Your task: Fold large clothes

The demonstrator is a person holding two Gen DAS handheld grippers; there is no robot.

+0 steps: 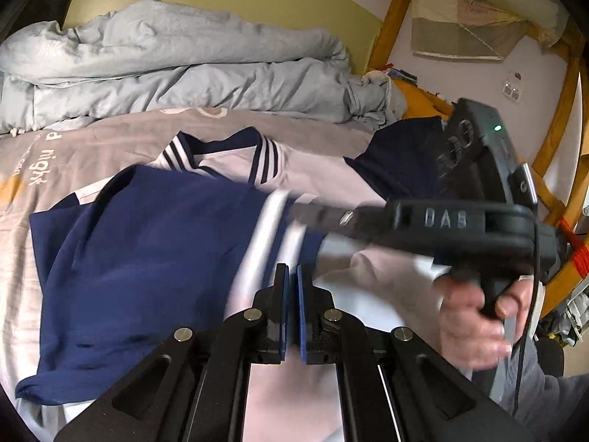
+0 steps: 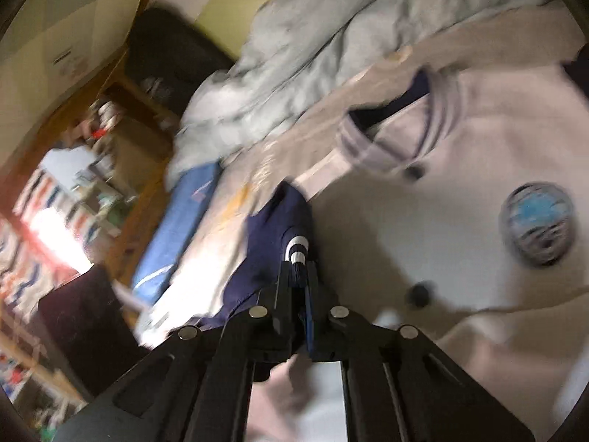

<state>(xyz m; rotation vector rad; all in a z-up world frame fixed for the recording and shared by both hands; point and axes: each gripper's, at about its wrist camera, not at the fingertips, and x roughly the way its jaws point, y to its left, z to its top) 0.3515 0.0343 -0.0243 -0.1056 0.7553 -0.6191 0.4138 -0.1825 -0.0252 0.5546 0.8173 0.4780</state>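
Fold is at an early stage: the jacket (image 1: 331, 180) lies face-up on the bed sheet (image 1: 92, 136), pale body flat, collar (image 1: 265, 162) at the far end from the left gripper (image 1: 291, 276), and the navy sleeve (image 1: 140, 258) is already laid across the body just ahead-left of that gripper. Left jaws are together — whether they pinch cloth I can't tell. Right gripper (image 2: 300, 269) is clamped on the striped cuff (image 2: 297, 248) of a navy sleeve, with the badge (image 2: 535, 224) and buttons off to its right. By my read the other sleeve at far right, the body fold and the hem are all still to do. Obstacles: rumpled duvet (image 1: 176, 62) bunched beyond the collar limits flat room; the right gripper crosses directly over the left one's path, hand (image 1: 475, 324) close — collision risk; right view is blurred
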